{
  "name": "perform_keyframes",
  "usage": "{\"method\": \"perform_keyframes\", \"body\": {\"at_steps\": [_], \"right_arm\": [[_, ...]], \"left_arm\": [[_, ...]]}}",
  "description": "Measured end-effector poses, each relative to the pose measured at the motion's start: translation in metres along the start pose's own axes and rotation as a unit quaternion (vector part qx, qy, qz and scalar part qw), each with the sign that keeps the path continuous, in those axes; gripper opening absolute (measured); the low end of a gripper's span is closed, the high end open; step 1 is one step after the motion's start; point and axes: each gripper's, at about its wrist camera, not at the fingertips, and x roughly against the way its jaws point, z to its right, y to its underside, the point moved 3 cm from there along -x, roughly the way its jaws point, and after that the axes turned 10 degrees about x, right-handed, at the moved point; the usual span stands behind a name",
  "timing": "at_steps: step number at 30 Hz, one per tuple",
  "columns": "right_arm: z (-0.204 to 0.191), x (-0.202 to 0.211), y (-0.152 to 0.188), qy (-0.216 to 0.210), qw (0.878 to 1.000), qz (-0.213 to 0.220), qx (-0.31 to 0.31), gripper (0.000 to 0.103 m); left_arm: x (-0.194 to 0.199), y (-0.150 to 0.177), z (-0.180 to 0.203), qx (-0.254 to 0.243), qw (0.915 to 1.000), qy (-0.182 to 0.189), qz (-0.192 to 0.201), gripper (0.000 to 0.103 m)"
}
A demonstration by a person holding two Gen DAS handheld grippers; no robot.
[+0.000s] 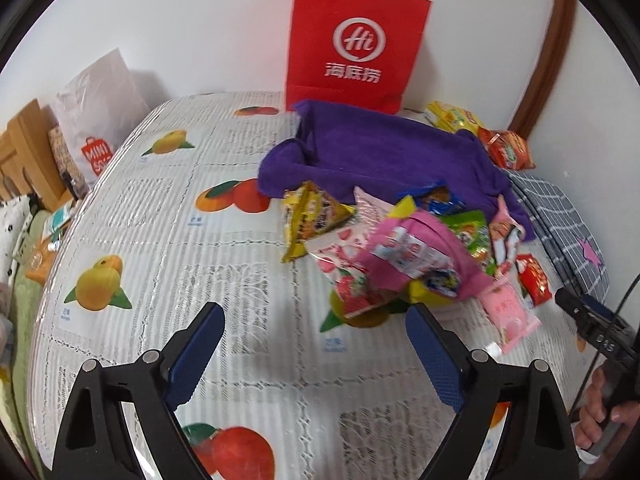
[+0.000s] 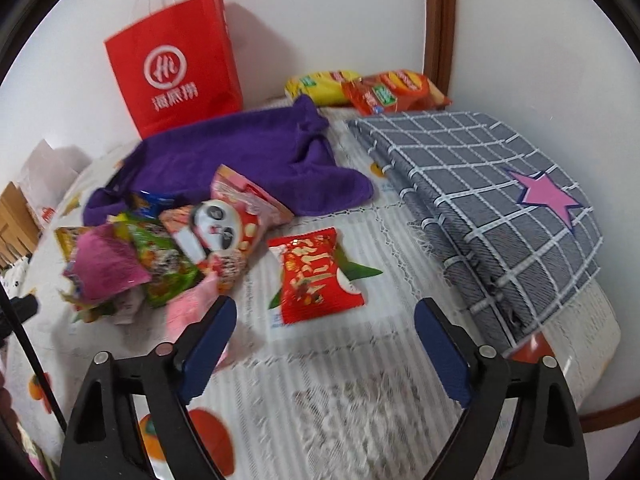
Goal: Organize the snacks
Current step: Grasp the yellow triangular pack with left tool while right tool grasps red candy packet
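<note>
A pile of snack packets (image 1: 404, 248) lies on the table in front of a purple towel (image 1: 380, 152); the pile (image 2: 160, 248) and the towel (image 2: 248, 152) also show in the right wrist view. A red snack packet (image 2: 316, 276) lies alone right of the pile. My left gripper (image 1: 316, 320) is open and empty, just short of the pile. My right gripper (image 2: 324, 320) is open and empty, just short of the red packet. A yellow bag (image 2: 320, 86) and a red bag (image 2: 396, 92) lie at the back by the wall.
A red paper bag (image 1: 356, 40) stands against the wall behind the towel. A folded grey checked cloth (image 2: 492, 200) with a pink star lies at the right. The table has a fruit-print cover (image 1: 180, 240). A white plastic bag (image 1: 96, 120) stands at the far left.
</note>
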Motion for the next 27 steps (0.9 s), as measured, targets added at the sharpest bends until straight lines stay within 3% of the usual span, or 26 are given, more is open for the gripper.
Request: {"method": "perform_keyframes", "body": {"at_steps": [4,6,8,13,19,24,27], "right_arm": [[-0.001,-0.023,-0.004,-0.015,1.000,-0.007,0.002,0.089],[-0.001,-0.034,-0.005,-0.028,0.999,-0.016,-0.002,0.075],[0.000,-0.044,-0.004,-0.031,0.999,-0.027,-0.006,0.071],[-0.005,-0.054,-0.006,-0.009,1.000,-0.016,0.022,0.071],[-0.001,-0.058,-0.010,-0.031,0.999,-0.015,0.016,0.070],[-0.006,-0.061,-0.012,-0.013,0.999,-0.022,0.029,0.069],[-0.005,-0.061,-0.011,-0.016,0.999,-0.022,0.027,0.069]], "left_arm": [[-0.010,-0.006,-0.008,0.010,0.9999,-0.004,0.000,0.091],[-0.014,-0.008,-0.011,0.012,0.9999,-0.009,0.002,0.091],[-0.019,-0.010,-0.012,0.011,0.9999,-0.007,0.001,0.091],[-0.028,-0.015,-0.009,0.000,1.0000,0.001,0.005,0.091],[-0.041,-0.033,-0.003,-0.005,0.9998,0.010,0.014,0.091],[-0.058,-0.053,-0.006,-0.009,0.9999,0.006,0.013,0.078],[-0.070,-0.062,-0.008,-0.014,0.9999,0.002,0.010,0.076]]}}
